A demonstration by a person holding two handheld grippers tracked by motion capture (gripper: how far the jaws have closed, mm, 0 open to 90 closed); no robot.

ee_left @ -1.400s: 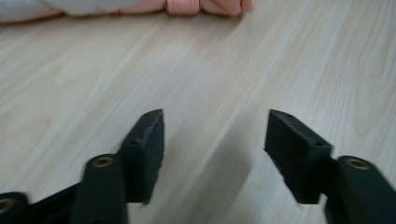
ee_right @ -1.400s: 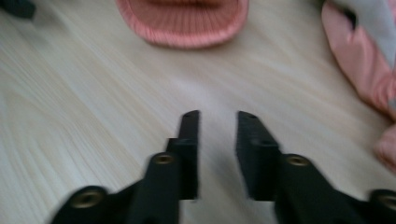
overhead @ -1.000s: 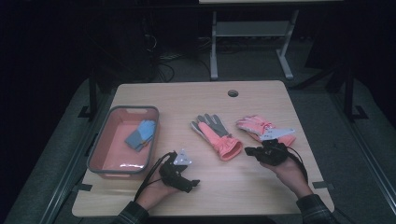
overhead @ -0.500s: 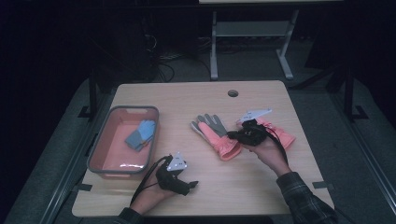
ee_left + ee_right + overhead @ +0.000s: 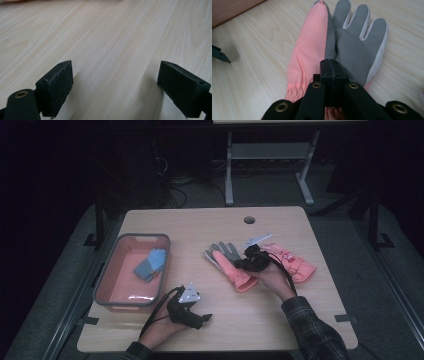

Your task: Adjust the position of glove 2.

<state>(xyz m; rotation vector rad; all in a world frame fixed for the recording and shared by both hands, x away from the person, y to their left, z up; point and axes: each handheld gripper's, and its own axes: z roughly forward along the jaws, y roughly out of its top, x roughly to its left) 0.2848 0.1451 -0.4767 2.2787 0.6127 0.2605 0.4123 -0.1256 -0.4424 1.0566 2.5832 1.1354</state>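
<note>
A glove with a grey palm and salmon-pink cuff [image 5: 226,259] lies palm up at the table's middle, fingers pointing away; it appears close up [image 5: 353,37] in the right gripper view. My right gripper [image 5: 242,264] hovers over its wrist end, jaws shut [image 5: 331,67] with nothing seen between them. A second pink glove [image 5: 297,265] lies just to the right, under the hand. My left gripper [image 5: 204,317] rests near the table's front edge, open [image 5: 115,85] over bare wood.
A pink tray [image 5: 131,238] at the left holds a blue glove [image 5: 150,264]. The wooden table [image 5: 190,225] has a cable hole [image 5: 249,219] at the back. A metal stand [image 5: 265,150] is on the floor beyond.
My right gripper has moved left, from the right-hand pink glove to above the grey-palmed glove. The left gripper has barely shifted.
</note>
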